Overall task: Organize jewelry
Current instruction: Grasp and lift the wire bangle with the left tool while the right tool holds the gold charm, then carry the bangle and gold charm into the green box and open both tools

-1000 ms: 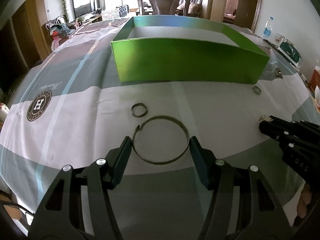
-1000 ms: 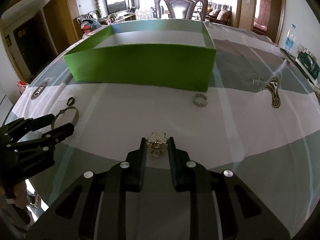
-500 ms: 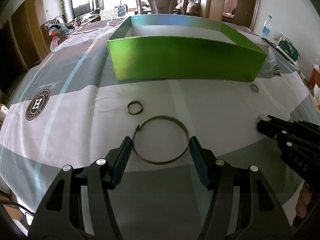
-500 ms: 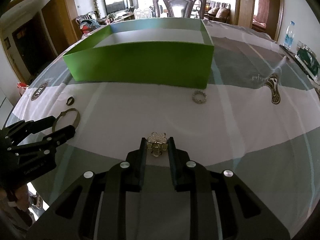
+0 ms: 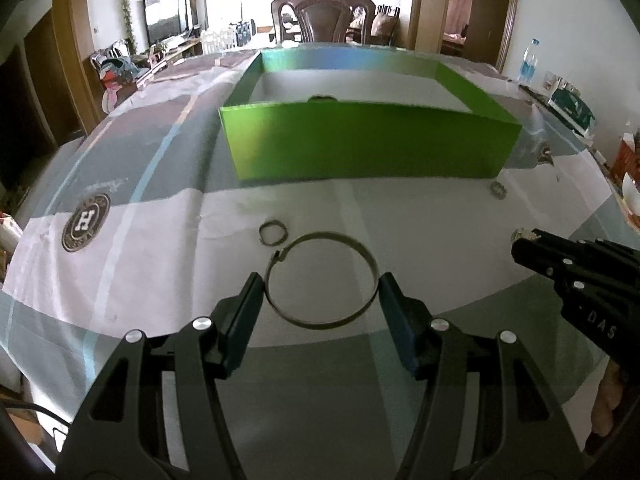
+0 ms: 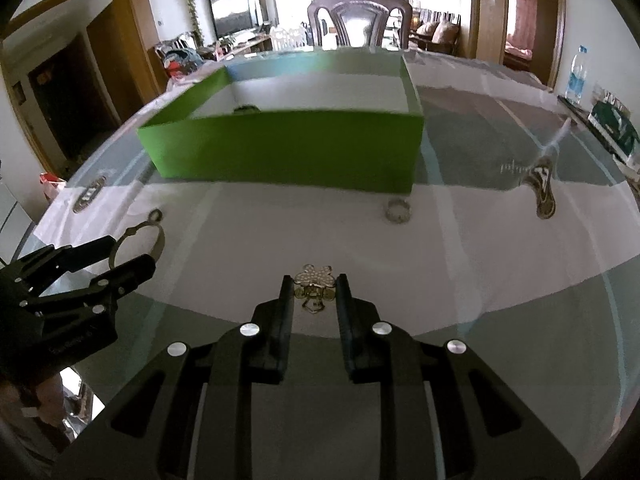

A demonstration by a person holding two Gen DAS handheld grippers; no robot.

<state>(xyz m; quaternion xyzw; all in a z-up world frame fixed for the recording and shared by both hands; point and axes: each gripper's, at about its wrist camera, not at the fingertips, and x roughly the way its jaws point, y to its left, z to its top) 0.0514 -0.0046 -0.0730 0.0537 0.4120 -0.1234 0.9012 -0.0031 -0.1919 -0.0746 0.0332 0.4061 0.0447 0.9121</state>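
My left gripper point(image 5: 321, 288) is shut on a thin metal bangle point(image 5: 322, 280), one finger at each side, and holds it above the table. My right gripper point(image 6: 314, 294) is shut on a pearl flower brooch point(image 6: 314, 280). A green open box point(image 5: 368, 140) stands ahead, with a small dark item point(image 5: 322, 99) showing over its near wall. A small dark ring point(image 5: 273, 233) lies on the cloth beyond the bangle. A silver ring point(image 6: 398, 211) lies near the box's right corner. In the right wrist view the left gripper point(image 6: 120, 258) holds the bangle point(image 6: 140, 242).
The patterned tablecloth point(image 5: 120, 216) covers a glass-topped table. A carved wooden chair point(image 5: 324, 12) stands behind the box. A water bottle point(image 5: 529, 60) and a dark green item point(image 5: 572, 106) sit at the far right edge.
Both grippers have risen with their pieces: the box now shows its inside floor and the dark item in it. The cloth sits lower under the bangle and brooch.
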